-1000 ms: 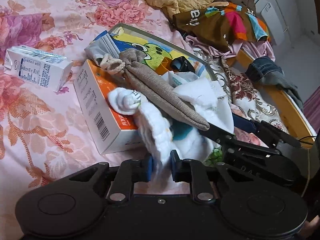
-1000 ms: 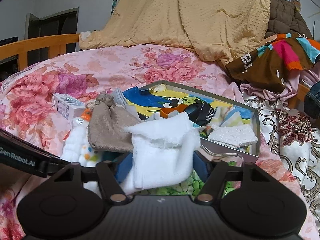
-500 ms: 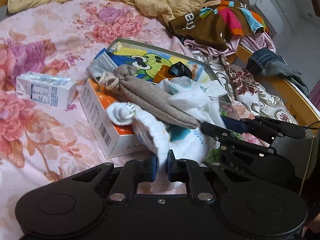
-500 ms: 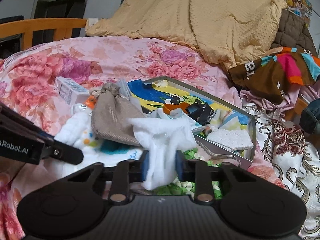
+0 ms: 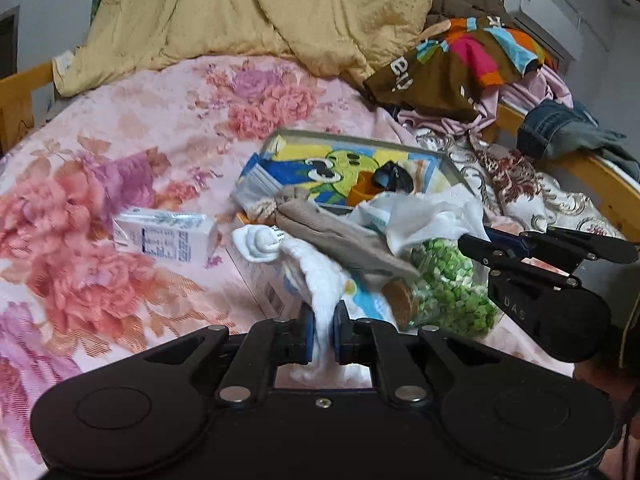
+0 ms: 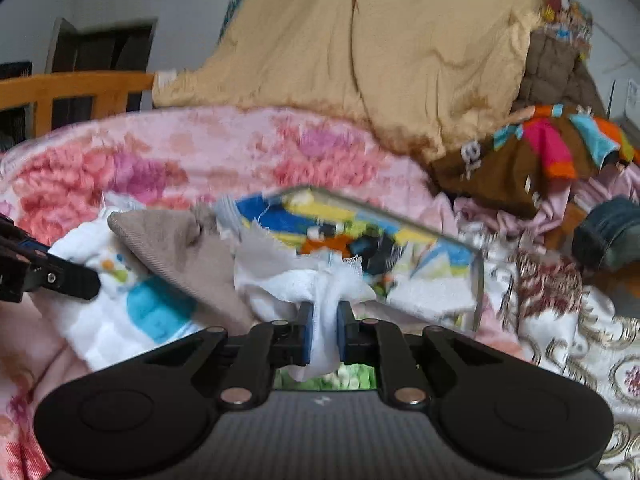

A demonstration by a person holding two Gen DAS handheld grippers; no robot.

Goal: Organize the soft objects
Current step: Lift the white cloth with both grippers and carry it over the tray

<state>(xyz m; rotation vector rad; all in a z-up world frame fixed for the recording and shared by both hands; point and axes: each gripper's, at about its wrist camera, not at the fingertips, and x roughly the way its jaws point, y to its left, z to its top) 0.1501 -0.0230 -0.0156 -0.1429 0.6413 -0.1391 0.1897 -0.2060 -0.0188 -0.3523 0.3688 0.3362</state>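
My left gripper (image 5: 320, 320) is shut on a bunched edge of a white quilted cloth (image 5: 316, 276) printed in blue and orange. A tan drawstring pouch (image 5: 340, 236) lies across that cloth. The right gripper (image 6: 323, 320) is closing, and its blue pads press a frayed white gauze fold (image 6: 324, 284) between them. Whether that fold belongs to the same cloth I cannot tell. In the left wrist view the right gripper (image 5: 500, 240) reaches in from the right at the white fabric. The right wrist view shows the pouch (image 6: 180, 248) and the left gripper (image 6: 80, 280) at the far left.
A cork-lidded jar of green pieces (image 5: 452, 284) lies under the lifted cloth. Behind it is a cartoon-printed tin tray (image 5: 360, 136), and to the left a white carton (image 5: 168, 236). A yellow blanket (image 5: 280, 8) and piled clothes (image 5: 452, 64) fill the far side of the bed.
The right jaws have closed from wide open onto the white gauze. Both grippers have risen, the cloth and pouch coming up with them, and the green-filled jar has come into view.
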